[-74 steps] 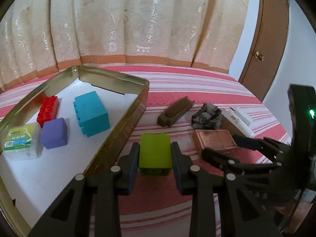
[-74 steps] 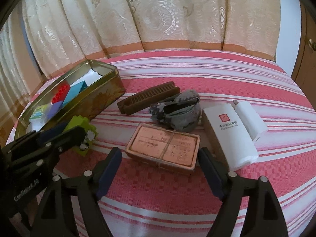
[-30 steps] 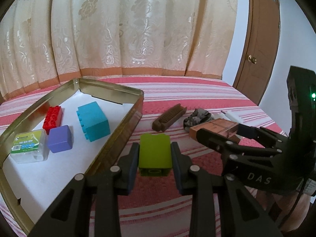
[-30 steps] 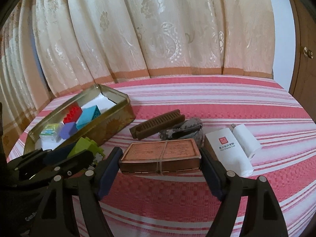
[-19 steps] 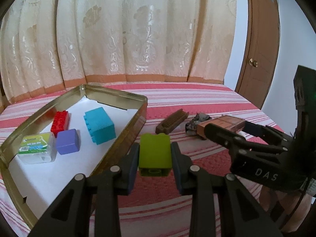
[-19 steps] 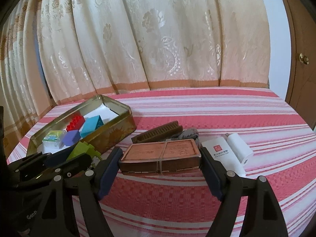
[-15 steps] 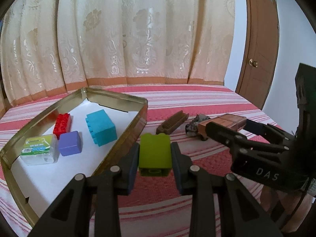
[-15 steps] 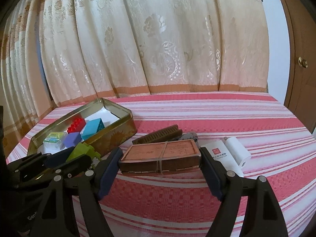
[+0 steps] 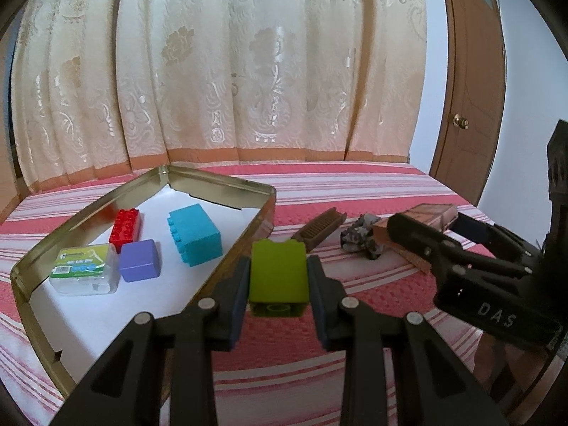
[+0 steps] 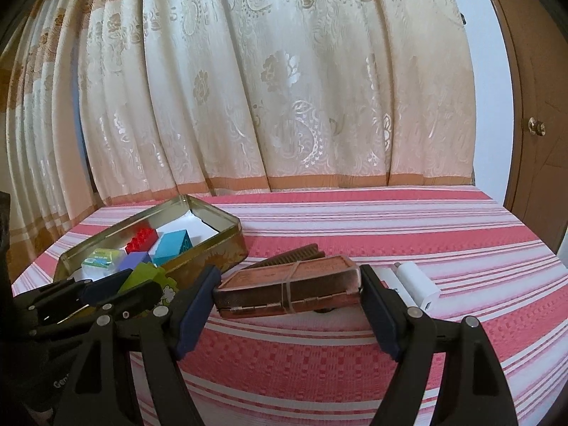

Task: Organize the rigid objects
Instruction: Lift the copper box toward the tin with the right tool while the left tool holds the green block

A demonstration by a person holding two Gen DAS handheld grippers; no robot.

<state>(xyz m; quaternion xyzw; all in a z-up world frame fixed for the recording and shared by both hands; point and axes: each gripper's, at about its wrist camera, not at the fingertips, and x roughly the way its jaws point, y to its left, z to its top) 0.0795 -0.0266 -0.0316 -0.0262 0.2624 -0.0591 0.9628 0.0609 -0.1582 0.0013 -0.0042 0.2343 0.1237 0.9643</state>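
copper case [image 10: 289, 289] lifted, right gripper [image 10: 287, 305] clamped

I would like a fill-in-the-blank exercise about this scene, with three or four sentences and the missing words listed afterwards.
1. The left gripper is shut on a ____ block.
2. The right gripper holds a flat brown case bound with a ____ band.
3. Inside the gold tin, the purple cube lies between the clear box and the ____ block.
4. The brown comb lies ____ the tin.

Missing words: green; rubber; blue; outside
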